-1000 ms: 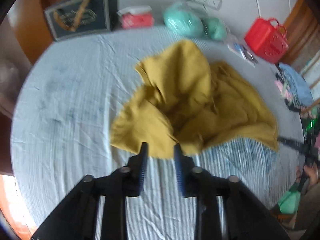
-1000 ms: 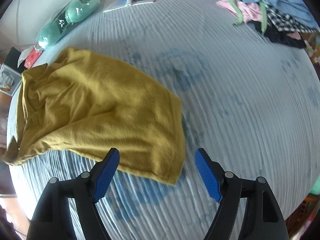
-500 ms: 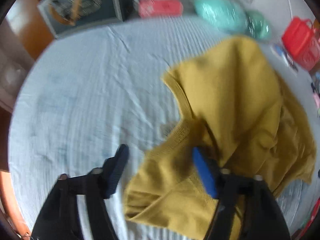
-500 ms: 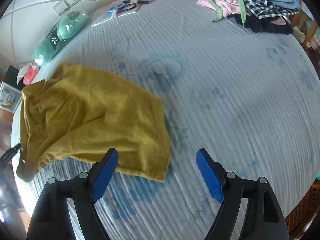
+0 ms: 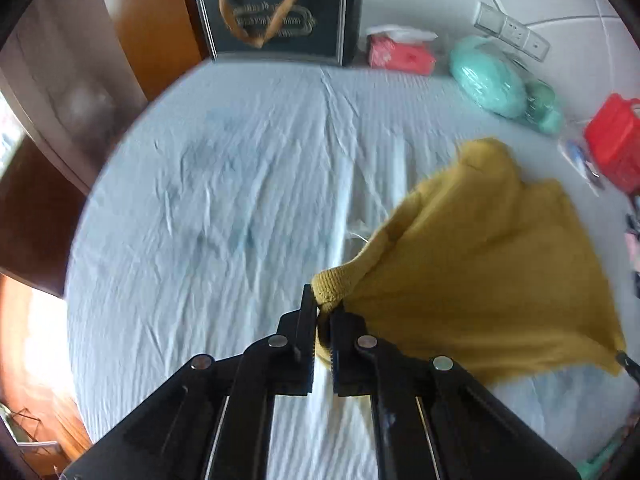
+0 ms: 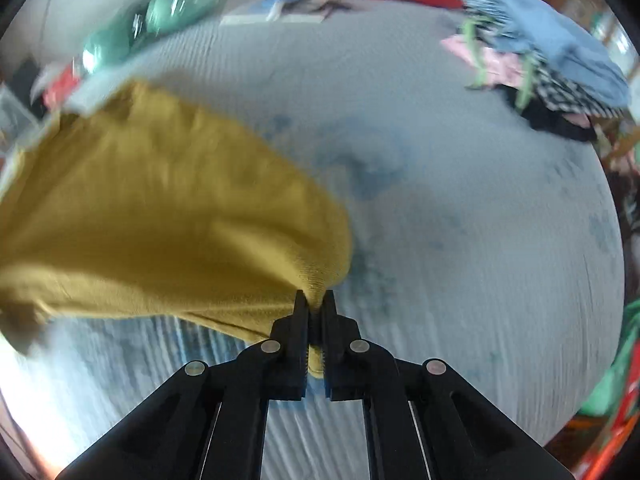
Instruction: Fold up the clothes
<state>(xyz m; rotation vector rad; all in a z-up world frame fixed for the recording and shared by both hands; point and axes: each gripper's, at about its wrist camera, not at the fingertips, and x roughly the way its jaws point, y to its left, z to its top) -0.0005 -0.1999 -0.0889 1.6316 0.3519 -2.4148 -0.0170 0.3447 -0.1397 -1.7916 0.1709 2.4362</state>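
A mustard-yellow knit garment (image 5: 480, 264) is held up over the pale blue bedsheet (image 5: 224, 208). My left gripper (image 5: 323, 308) is shut on a ribbed corner of it, and the cloth fans out to the right. My right gripper (image 6: 314, 300) is shut on another corner of the same garment (image 6: 160, 216), which stretches away to the left, blurred by motion. The tip of the right gripper shows at the right edge of the left wrist view (image 5: 628, 364).
A dark framed box (image 5: 280, 24), a pink tissue pack (image 5: 400, 52), mint-green bundles (image 5: 488, 76) and a red basket (image 5: 616, 144) line the head of the bed. A pile of mixed clothes (image 6: 552, 64) lies at the far right. Wooden furniture stands at the left.
Both grippers were open near the garment's edges; now both have shut on its corners and lifted it, pulling the cloth taut between them.
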